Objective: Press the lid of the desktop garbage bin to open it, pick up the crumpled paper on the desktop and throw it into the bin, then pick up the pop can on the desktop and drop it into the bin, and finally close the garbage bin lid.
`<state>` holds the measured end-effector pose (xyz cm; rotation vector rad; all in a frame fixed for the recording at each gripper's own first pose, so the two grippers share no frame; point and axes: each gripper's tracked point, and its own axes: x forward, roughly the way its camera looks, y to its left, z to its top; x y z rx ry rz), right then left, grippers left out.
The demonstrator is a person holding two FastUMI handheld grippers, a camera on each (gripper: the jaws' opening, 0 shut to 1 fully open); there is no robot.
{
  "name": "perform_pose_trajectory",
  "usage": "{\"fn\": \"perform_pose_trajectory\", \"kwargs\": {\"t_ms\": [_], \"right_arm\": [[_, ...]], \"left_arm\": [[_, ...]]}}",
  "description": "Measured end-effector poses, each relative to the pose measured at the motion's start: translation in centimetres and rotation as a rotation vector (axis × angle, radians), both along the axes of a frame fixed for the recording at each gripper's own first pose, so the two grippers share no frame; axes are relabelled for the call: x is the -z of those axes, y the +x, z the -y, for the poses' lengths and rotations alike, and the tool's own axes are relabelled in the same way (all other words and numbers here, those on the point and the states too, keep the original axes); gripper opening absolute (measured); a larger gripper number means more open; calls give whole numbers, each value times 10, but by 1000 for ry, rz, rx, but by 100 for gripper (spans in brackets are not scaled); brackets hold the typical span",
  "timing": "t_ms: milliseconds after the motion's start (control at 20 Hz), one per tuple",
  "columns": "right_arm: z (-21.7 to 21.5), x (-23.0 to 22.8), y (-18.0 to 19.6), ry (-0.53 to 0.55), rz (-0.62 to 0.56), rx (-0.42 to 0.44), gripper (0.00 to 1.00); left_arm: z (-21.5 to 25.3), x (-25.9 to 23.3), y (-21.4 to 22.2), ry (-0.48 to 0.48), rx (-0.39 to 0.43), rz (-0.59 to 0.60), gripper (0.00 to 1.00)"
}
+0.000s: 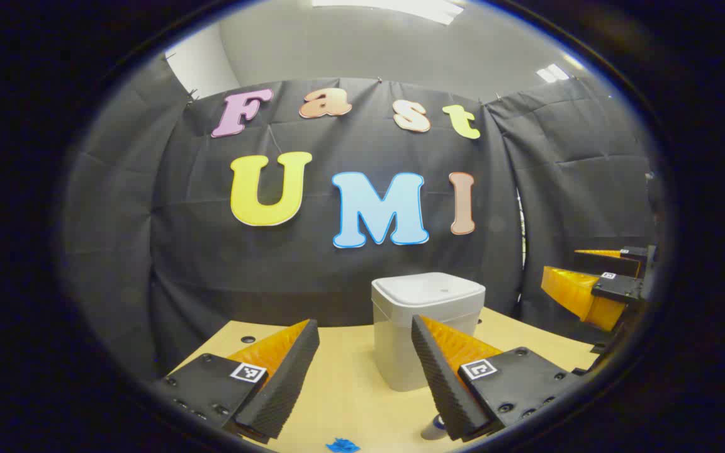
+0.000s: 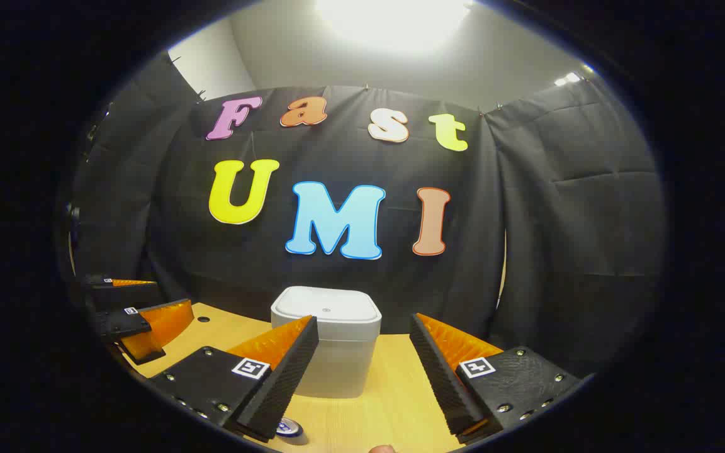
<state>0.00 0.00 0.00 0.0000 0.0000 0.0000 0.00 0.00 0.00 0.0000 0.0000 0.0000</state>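
The white desktop bin (image 1: 428, 327) stands on the wooden table (image 1: 350, 390) with its lid (image 1: 428, 290) down flat. My left gripper (image 1: 364, 324) is open and empty, held just in front of the bin. A scrap of blue crumpled paper (image 1: 342, 445) lies at the bottom edge of the left gripper view. The pop can (image 1: 433, 429) peeks out under the right finger there. In the right gripper view the bin (image 2: 331, 352) sits ahead, slightly left, and my right gripper (image 2: 363, 319) is open and empty. The pop can (image 2: 288, 428) shows its top below the left finger.
The other gripper (image 1: 561, 264) hovers open at the far right of the left gripper view, and the left gripper (image 2: 170, 296) shows at the far left of the right gripper view. Black cloth walls close the booth behind the bin. The table (image 2: 394, 402) has small holes near its back edge.
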Motion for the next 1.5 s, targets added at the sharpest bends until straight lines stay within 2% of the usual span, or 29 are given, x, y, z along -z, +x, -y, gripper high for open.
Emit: {"fn": "perform_pose_trajectory", "kwargs": {"t_ms": [200,450,700,850,1050,1300,1350,1400,1500], "right_arm": [[-6,4,10,-1,-31,-60,94],[7,14,18,-100,-44,-101,94],[3,21,18,-108,-9,-155,94],[-3,21,23,-112,-14,-157,94],[-16,25,37,-105,-28,-171,94],[-20,38,59,-58,-64,-138,93],[-17,39,63,-51,-69,-124,89],[-17,41,67,-43,-75,-112,74],[-18,43,76,-32,-77,-104,59]], "left_arm": [[-8,-16,7,-1,-46,35,96],[16,-17,11,-53,-65,44,97],[34,-7,18,-72,-57,35,97],[27,-7,29,-80,-56,31,97],[4,-9,38,-36,-93,21,97],[-8,2,43,-13,-95,-9,97],[-9,2,44,-12,-93,-10,97],[-10,2,46,-10,-87,-12,97],[-12,1,49,0,-81,-5,97]]}}
